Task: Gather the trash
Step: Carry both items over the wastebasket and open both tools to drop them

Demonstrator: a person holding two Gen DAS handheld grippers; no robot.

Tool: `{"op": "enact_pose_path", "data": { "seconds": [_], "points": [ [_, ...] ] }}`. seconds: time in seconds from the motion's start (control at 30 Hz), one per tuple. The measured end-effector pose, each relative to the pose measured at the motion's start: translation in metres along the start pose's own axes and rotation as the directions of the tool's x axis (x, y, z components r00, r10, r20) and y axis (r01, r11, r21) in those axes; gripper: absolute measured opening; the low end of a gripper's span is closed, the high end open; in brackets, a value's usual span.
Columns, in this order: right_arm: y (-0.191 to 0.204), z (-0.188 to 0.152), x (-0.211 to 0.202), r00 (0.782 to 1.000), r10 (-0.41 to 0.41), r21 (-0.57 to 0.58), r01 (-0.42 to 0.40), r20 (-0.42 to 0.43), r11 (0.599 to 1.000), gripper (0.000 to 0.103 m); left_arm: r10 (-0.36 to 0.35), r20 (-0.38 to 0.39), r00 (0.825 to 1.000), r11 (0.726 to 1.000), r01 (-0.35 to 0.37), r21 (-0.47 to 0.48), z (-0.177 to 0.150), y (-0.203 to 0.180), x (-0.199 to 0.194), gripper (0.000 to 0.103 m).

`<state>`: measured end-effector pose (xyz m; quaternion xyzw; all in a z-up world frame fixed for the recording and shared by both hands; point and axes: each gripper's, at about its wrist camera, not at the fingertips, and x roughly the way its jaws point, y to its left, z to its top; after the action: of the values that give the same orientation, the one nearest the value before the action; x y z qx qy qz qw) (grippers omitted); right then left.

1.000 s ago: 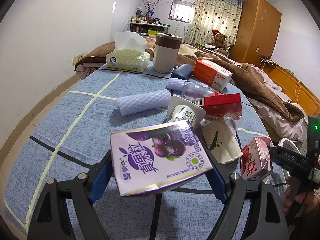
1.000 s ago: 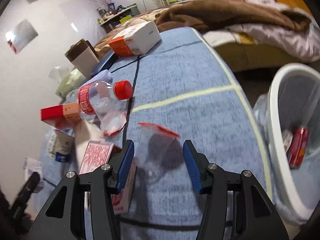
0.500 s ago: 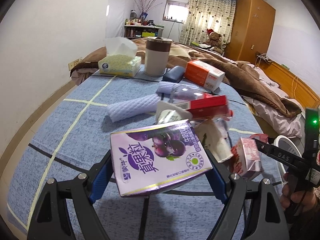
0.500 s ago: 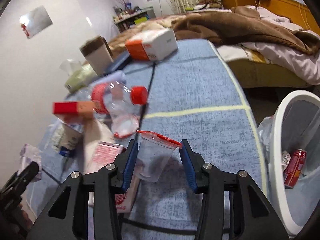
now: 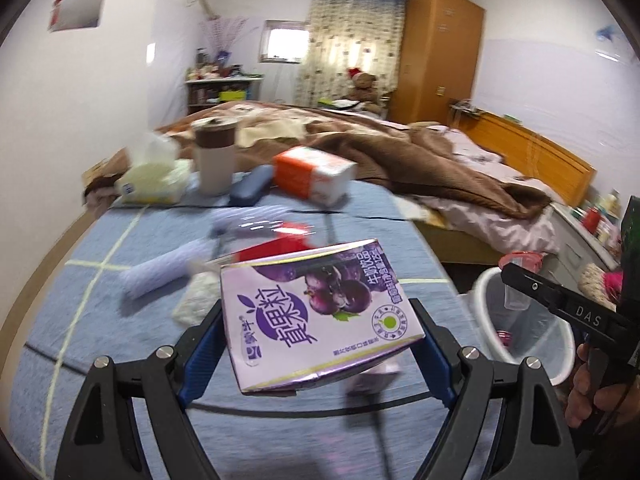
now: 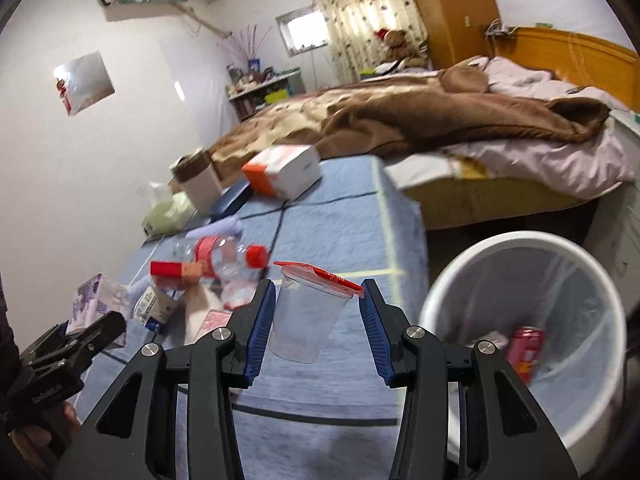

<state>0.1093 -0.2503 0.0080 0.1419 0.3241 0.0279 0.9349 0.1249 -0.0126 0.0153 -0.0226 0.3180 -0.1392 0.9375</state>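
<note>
My left hand-held gripper (image 5: 316, 344) is closed on the purple juice carton (image 5: 318, 316), gripped by its two side faces and lifted above the blue table (image 5: 80, 320). My right hand-held gripper (image 6: 316, 328) has the clear plastic cup (image 6: 306, 312) between its blue pads; the left pad touches the cup wall, but on the right I see a gap lower down, and only the rim with the red peeled lid seems to reach that pad, though the blur makes this uncertain.

The main risk, I think, is the cup. It is thin and tapered, so it may slide down out of the jaws or be crushed if I squeeze more. It is not yet over the white bin (image 6: 532, 320), which stands beside the table to the right, so a drop now would land on the table or the floor. The carton can also rotate between flat pads if I swing it quickly.

The cup stands nearly upright, mouth up and leaning slightly right. The carton's long axis runs across the jaws, its printed face turned up toward the camera and tilted.
</note>
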Motion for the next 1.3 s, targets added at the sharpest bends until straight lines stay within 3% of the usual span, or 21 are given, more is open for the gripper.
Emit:
{"op": "enact_pose_path", "data": {
  "seconds": [0.33, 0.6, 0.9, 1.3],
  "points": [
    [-0.046, 0.006, -0.04, 0.984, -0.16, -0.003, 0.161, 0.078, 0.987, 0.045, -0.169, -0.01, 0.986, 0.977, 0.169, 0.132, 0.011, -0.088, 0.015, 0.086],
    [-0.079, 0.004, -0.053, 0.97, -0.227, 0.029, 0.225, 0.083, 0.974, 0.045, -0.255, -0.042, 0.966, 0.945, 0.258, 0.2, 0.01, -0.143, 0.029, 0.086],
    [-0.122, -0.002, -0.037, 0.966, -0.258, 0.059, 0.258, -0.006, 0.964, 0.045, -0.313, -0.132, 0.94, 0.905, 0.338, 0.259, -0.003, -0.197, 0.056, 0.086],
    [-0.155, -0.017, -0.021, 0.955, -0.275, 0.082, 0.284, -0.111, 0.955, 0.046, -0.314, -0.231, 0.921, 0.878, 0.374, 0.3, -0.022, -0.232, 0.087, 0.087]
  ]
}}
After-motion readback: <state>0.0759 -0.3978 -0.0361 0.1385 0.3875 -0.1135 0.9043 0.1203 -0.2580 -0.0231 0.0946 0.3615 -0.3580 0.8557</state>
